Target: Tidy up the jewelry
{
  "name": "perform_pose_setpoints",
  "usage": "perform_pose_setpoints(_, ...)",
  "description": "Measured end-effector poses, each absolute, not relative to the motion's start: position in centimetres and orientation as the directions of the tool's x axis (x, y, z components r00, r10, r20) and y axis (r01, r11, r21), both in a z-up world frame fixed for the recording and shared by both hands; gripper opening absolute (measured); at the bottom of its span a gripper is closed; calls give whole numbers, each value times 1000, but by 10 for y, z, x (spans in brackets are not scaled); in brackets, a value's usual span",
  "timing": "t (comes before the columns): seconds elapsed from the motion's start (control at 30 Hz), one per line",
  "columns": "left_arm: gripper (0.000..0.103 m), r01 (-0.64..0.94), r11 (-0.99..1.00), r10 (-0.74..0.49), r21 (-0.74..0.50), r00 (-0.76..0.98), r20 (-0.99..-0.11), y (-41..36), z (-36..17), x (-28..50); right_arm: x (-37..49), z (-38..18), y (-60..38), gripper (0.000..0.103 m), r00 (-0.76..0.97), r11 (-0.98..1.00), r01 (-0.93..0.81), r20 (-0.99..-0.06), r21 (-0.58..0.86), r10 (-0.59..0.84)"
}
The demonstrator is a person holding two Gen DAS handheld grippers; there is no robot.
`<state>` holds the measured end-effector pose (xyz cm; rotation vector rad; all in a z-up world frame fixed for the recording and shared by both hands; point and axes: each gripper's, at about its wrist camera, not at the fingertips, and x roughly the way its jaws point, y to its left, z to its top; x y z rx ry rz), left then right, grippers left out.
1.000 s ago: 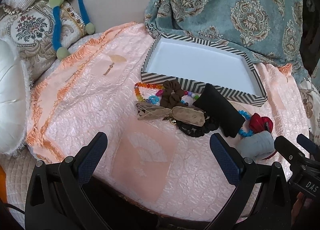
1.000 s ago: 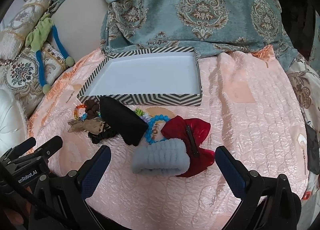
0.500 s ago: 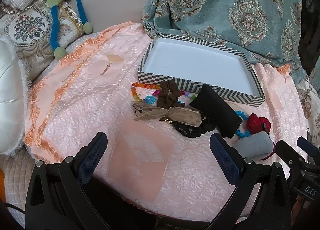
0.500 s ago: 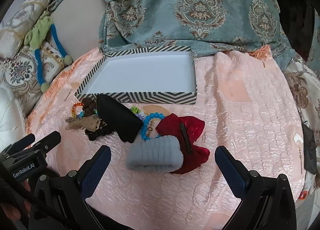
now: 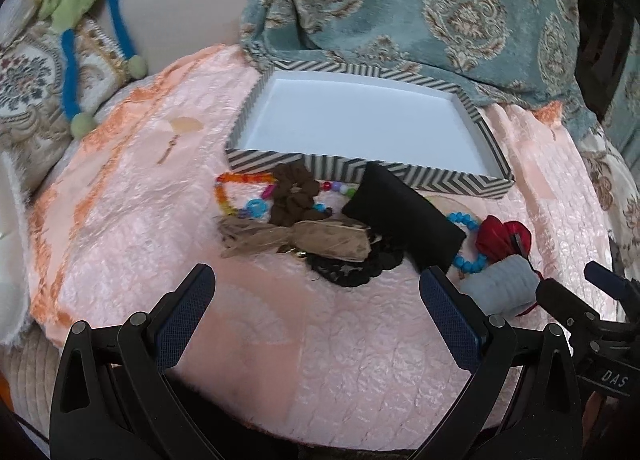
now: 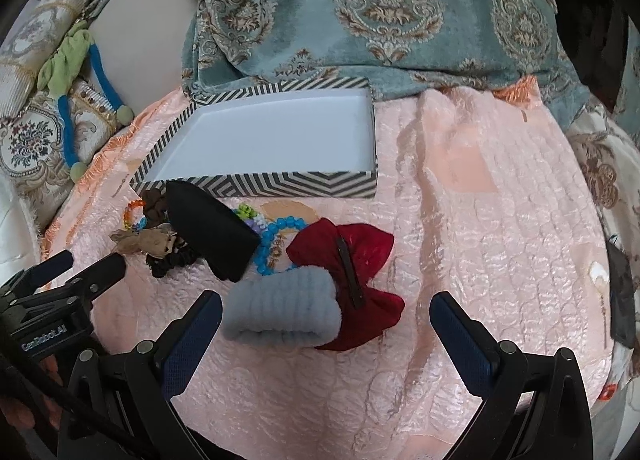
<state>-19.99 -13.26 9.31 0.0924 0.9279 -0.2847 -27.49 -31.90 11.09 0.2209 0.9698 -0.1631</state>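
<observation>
An empty white box with a black-and-white zigzag wall (image 5: 424,173) (image 6: 280,183) lies on the pink quilt. In front of it sits a heap: a rainbow bead bracelet (image 5: 236,195), a brown scrunchie (image 5: 294,195), a tan raffia bow (image 5: 304,238) (image 6: 148,240), a black scrunchie (image 5: 352,268), a black pouch (image 5: 404,215) (image 6: 208,227), a blue bead bracelet (image 5: 466,244) (image 6: 276,236), a red bow clip (image 6: 348,260) (image 5: 504,240) and a grey knit band (image 6: 284,312) (image 5: 500,288). My left gripper (image 5: 316,308) is open, just short of the heap. My right gripper (image 6: 324,324) is open, around the grey band.
A teal patterned blanket (image 6: 380,7) is piled behind the box. Embroidered cushions (image 5: 28,75) and a green-and-blue soft toy (image 5: 76,11) lie at the left. A dark object (image 6: 622,296) sits at the quilt's right edge.
Both grippers have moved forward toward the heap. The grey band now sits between the right gripper's fingers. Nothing has been taken hold of.
</observation>
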Motion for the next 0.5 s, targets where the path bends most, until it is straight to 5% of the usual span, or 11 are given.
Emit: perform_pose_setpoints(0.5,103,391,917,-292,-85,508,-810,-163,97,-194,-322,123,-347,103,486,931,364,-861,40,-153)
